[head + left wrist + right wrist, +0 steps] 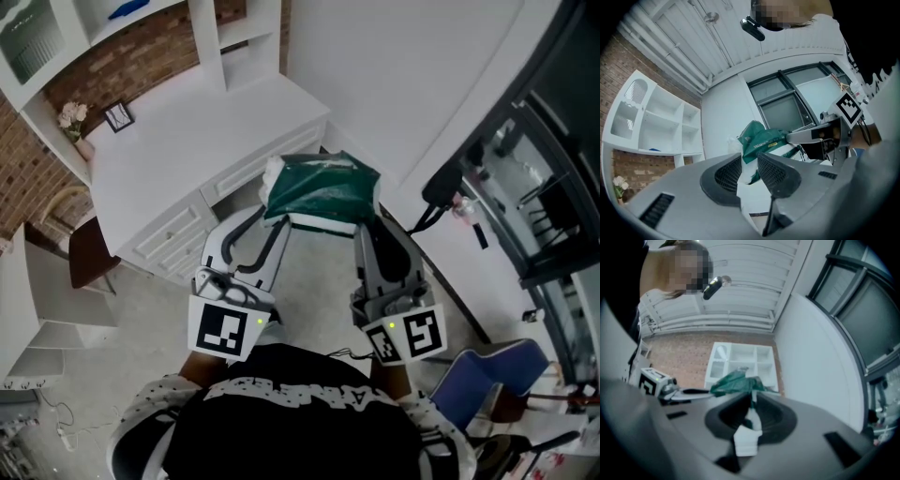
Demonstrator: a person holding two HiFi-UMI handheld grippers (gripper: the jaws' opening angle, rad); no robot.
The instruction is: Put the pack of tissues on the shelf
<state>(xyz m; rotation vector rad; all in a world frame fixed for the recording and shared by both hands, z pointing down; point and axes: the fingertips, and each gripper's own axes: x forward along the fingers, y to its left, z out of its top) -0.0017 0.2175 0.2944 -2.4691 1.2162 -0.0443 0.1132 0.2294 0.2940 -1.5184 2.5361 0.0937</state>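
The pack of tissues (321,190) is green and white and hangs in the air above the floor, just off the white desk's (178,150) corner. My left gripper (277,221) is shut on its left end. My right gripper (365,225) is shut on its right end. In the left gripper view the pack (761,140) sticks out past the jaws, whose pads (774,174) pinch its white edge. The right gripper view shows the pack (736,383) clamped between the dark pads (764,417). The white shelf unit (234,37) stands on the desk, beyond the pack.
A small picture frame (118,115) and a vase of flowers (73,117) sit on the desk's far left. A brown chair (89,253) stands left of the drawers. A blue chair (487,375) and a black rack (553,187) are at the right.
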